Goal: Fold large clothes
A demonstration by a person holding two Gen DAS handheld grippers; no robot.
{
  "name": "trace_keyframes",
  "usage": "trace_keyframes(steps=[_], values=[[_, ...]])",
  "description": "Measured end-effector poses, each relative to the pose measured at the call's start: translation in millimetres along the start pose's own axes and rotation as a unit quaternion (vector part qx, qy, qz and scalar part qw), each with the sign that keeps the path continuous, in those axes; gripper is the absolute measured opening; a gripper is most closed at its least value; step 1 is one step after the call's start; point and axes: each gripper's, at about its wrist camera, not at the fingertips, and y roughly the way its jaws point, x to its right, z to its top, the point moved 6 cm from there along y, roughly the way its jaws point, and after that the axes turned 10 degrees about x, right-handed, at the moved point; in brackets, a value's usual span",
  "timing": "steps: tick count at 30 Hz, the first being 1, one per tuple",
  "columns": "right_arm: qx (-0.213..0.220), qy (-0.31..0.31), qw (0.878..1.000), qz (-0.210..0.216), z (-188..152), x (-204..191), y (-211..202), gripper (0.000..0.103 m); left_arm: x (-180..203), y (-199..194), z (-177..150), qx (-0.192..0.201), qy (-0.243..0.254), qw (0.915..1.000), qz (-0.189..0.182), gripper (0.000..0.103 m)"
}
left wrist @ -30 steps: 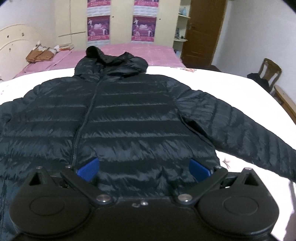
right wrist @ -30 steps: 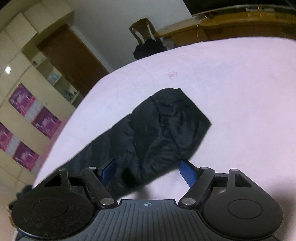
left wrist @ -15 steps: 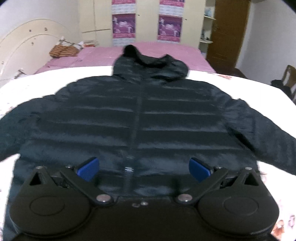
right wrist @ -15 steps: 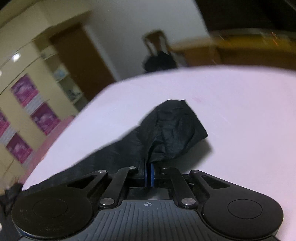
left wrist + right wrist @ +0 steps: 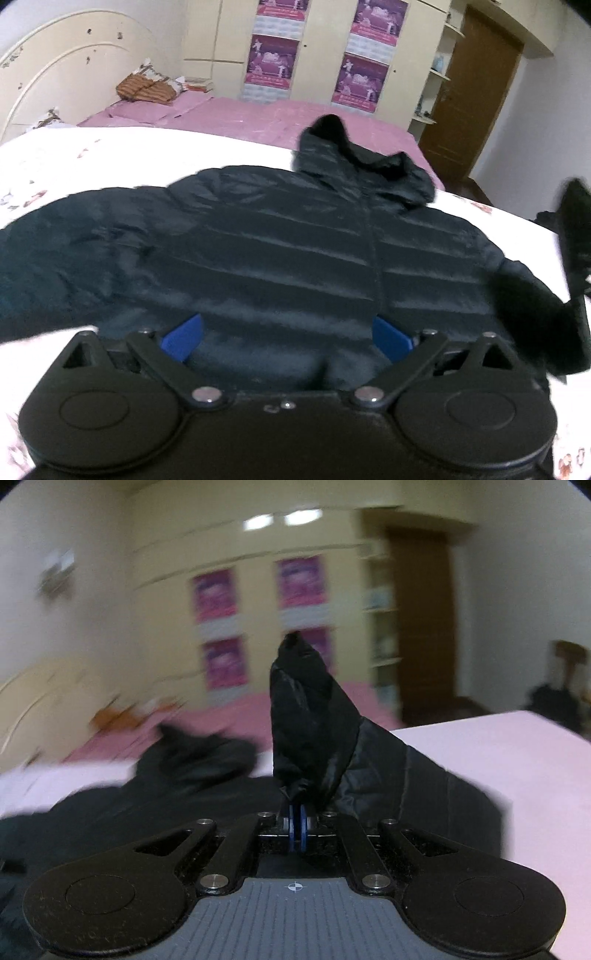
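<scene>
A dark hooded puffer jacket [image 5: 280, 258] lies front up on a white-covered table [image 5: 110, 158], hood toward the far side, its left sleeve [image 5: 48, 266] stretched out. My left gripper [image 5: 286, 336] is open and empty, hovering over the jacket's hem. My right gripper [image 5: 298, 819] is shut on the cuff of the right sleeve [image 5: 306, 720], which stands up lifted off the table; the rest of the jacket [image 5: 184, 771] lies beyond to the left. The lifted sleeve also shows at the right edge of the left wrist view [image 5: 574, 236].
A pink bed [image 5: 229, 110] with a striped bag [image 5: 146, 86] lies beyond the table, with a cream wardrobe with posters [image 5: 273, 59] and a brown door [image 5: 476, 85]. A wooden chair [image 5: 569, 664] stands at far right.
My right gripper closed on the sleeve cuff, lifted it off the table and swung left toward the jacket body. My left gripper stayed open and shifted left along the hem.
</scene>
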Motion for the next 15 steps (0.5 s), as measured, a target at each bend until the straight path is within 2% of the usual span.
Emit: trace_keyframes(steps=[3,6,10,11,12,13,15], values=[[-0.038,-0.021,0.998,0.041,-27,-66,24,0.003,-30,4,6,0.000,-0.015,0.9998,0.010,0.097],[-0.070,-0.045,0.994,0.076,-54,-123,39,0.003,-53,8,10,-0.006,-0.035,0.9993,-0.009,0.091],[-0.115,-0.066,0.985,0.112,-88,-180,54,0.003,-68,11,9,-0.012,-0.049,0.9984,-0.027,0.091],[-0.122,-0.069,0.983,0.117,-95,-188,56,0.003,-71,12,10,-0.011,-0.053,0.9980,-0.032,0.092],[-0.127,-0.075,0.982,0.122,-101,-191,56,0.003,-72,13,11,-0.009,-0.058,0.9975,-0.038,0.101],[-0.130,-0.087,0.980,0.123,-101,-198,72,0.003,-73,13,11,-0.004,-0.063,0.9972,-0.040,0.103],[-0.121,-0.118,0.979,0.116,-93,-201,74,0.020,-73,14,14,0.002,-0.074,0.9959,-0.052,0.103]])
